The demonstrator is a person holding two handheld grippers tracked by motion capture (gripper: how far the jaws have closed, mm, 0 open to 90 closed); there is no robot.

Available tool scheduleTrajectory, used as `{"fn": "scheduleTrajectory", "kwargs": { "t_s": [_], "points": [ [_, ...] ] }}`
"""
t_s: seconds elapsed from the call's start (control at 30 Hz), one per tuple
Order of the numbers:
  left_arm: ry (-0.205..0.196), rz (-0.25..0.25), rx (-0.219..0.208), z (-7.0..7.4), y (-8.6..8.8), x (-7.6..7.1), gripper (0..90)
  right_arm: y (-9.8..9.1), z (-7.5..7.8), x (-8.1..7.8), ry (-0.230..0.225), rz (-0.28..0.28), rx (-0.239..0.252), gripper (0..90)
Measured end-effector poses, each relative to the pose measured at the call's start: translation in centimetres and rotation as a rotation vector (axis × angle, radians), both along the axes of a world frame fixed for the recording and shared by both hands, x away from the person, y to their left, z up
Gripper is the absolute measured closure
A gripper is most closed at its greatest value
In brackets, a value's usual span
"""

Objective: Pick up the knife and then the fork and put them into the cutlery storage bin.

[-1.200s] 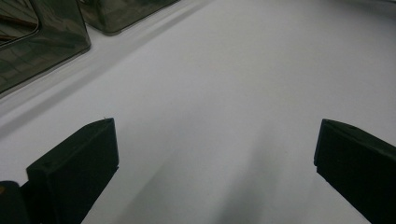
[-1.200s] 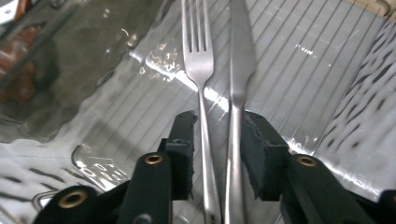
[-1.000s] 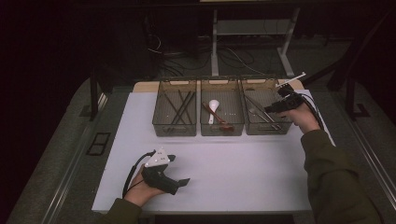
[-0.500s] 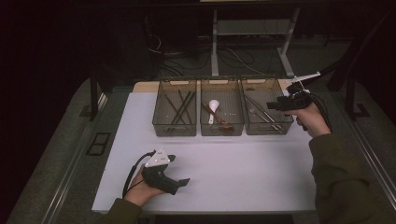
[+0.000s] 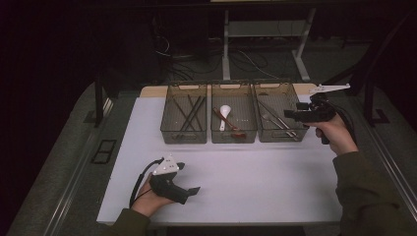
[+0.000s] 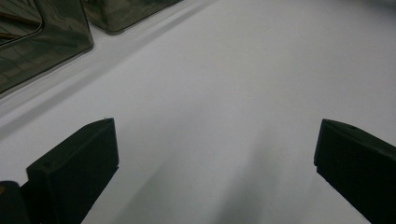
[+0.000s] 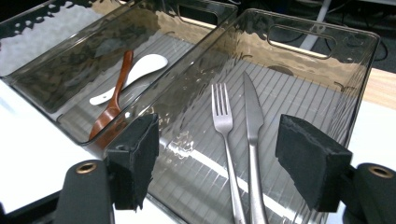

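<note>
smoky right tray [image 7: 299, 88] holds fork [image 7: 223, 126] and knife [image 7: 253, 126] side by side; right tool [image 7: 217, 158] hangs beside it, jaws just opening, nothing between them; left tool [image 6: 215, 158] rests spread on bench [image 5: 255, 172]; drop looks done; next, seek another piece.

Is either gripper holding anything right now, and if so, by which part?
Nothing is held. The right gripper has just been opening, empty, over the fork and knife lying in their tray. The left gripper stands open over bare table.

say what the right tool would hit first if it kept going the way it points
Probably the fork and knife in the right-hand bin; the right tool is open above them, though depth is unclear.
</note>
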State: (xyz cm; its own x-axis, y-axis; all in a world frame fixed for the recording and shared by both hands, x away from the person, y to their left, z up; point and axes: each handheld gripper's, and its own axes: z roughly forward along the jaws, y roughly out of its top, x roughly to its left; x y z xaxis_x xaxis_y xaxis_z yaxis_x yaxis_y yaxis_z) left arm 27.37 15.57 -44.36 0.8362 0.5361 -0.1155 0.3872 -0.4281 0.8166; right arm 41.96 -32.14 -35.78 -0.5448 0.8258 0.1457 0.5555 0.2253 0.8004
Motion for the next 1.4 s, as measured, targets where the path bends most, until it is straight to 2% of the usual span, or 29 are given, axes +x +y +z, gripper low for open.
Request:
{"fn": "scheduleTrajectory", "kwargs": {
  "t_s": [0.13,0.4,0.87,1.03,1.17,1.4],
  "points": [
    [0.002,0.002,0.003,0.0,0.0,0.0,0.0,-0.1,-0.1,-1.0,-0.019,0.013,0.034,28.8],
    [0.000,0.003,-0.001,0.0,0.1,-0.1,0.0,0.4,-0.5,-3.1,-0.041,0.045,0.044,27.9],
    [-0.008,0.000,-0.002,0.1,0.3,-0.2,0.0,2.0,-2.4,-7.3,-0.062,0.114,0.001,27.1],
    [-0.009,-0.001,-0.005,0.1,0.3,-0.2,0.0,2.3,-3.2,-8.7,-0.068,0.113,-0.001,26.3],
    [-0.011,0.000,-0.006,0.2,0.3,-0.2,0.0,2.5,-4.1,-10.1,-0.065,0.104,0.022,25.0],
    [-0.011,0.000,-0.007,0.2,0.3,-0.2,0.0,2.8,-6.2,-12.9,-0.066,0.158,0.042,24.2]
  ]
}}
